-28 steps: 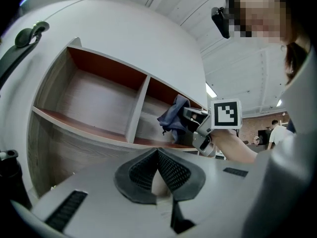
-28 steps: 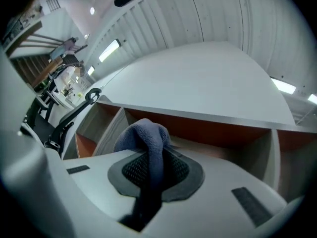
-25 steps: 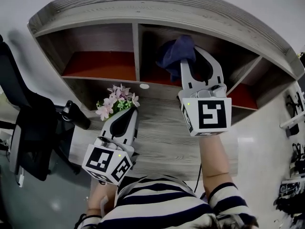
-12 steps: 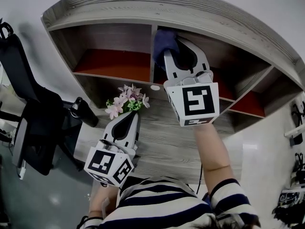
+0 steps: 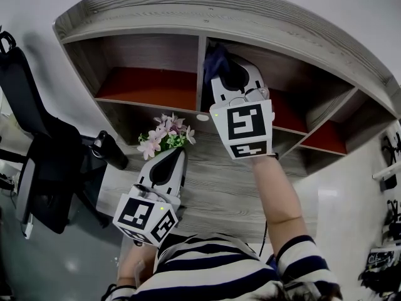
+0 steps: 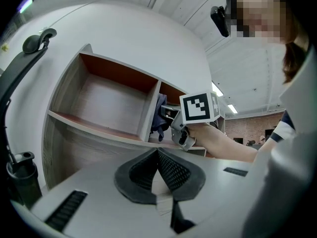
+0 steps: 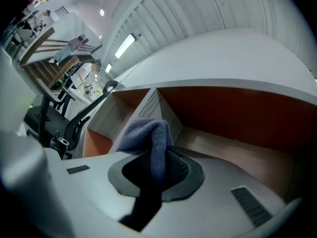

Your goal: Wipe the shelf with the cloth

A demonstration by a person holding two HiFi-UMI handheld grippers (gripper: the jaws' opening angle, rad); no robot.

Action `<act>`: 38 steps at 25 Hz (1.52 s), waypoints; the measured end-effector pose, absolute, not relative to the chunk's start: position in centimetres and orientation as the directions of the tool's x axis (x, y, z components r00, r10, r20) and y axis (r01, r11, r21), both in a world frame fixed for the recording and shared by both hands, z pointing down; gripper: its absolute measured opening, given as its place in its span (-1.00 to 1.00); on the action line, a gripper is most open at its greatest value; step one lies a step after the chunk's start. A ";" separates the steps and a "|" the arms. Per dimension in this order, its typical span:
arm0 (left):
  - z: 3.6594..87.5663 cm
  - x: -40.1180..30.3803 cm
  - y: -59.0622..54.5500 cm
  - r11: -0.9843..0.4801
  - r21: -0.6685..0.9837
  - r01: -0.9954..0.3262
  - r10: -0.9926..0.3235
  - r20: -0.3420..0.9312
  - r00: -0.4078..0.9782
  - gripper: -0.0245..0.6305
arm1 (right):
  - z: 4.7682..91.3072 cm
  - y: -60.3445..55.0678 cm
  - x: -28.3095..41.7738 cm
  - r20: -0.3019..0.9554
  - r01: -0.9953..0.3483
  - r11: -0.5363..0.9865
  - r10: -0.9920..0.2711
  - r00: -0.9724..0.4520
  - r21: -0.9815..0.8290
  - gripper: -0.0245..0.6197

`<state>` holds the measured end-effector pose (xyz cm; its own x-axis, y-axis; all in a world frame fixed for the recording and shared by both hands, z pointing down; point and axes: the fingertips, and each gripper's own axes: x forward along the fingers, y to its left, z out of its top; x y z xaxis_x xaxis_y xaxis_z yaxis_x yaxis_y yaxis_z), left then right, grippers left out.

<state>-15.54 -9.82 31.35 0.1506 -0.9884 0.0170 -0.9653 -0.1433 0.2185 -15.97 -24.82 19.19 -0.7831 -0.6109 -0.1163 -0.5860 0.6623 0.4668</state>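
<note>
Two grippers are listed. The blue cloth (image 7: pixel 148 133) is clamped in the right gripper (image 5: pixel 230 71) and held inside the middle compartment of the shelf (image 5: pixel 219 8), just beside the divider (image 5: pixel 202 68). The left gripper (image 5: pixel 166 160) is held with jaws closed together over the desk (image 5: pixel 213 180), near the flowers (image 5: pixel 161 133).

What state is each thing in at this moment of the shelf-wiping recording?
Right gripper: shut on cloth, inside shelf.
Cloth: bunched, clamped between the jaws.
Left gripper: shut, empty, over desk.
Flowers: upright on desk.
Bottle: upright.
</note>
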 end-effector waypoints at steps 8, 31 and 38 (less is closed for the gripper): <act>31.4 -15.2 -10.2 -0.157 0.222 -0.962 -0.986 0.017 0.165 -0.87 | 21.7 -24.9 -16.3 0.007 -0.508 0.675 -0.605 -0.796 0.535 -0.75; 31.6 -14.1 -11.0 -0.190 0.225 -0.956 -0.980 0.023 0.200 -0.87 | 27.0 -24.1 -16.3 0.197 -0.366 0.764 -0.532 -0.824 0.531 -0.75; 31.7 -13.8 -11.3 -0.198 0.231 -0.952 -0.978 0.022 0.209 -0.87 | 26.0 -24.4 -15.6 0.136 -0.402 0.715 -0.566 -0.813 0.571 -0.75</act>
<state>-13.82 -11.29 31.69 0.2090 -0.9777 0.0219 -0.9525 -0.1985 0.2310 -15.58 -24.38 26.04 -0.8134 -0.5656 0.1357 -0.4023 0.7155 0.5712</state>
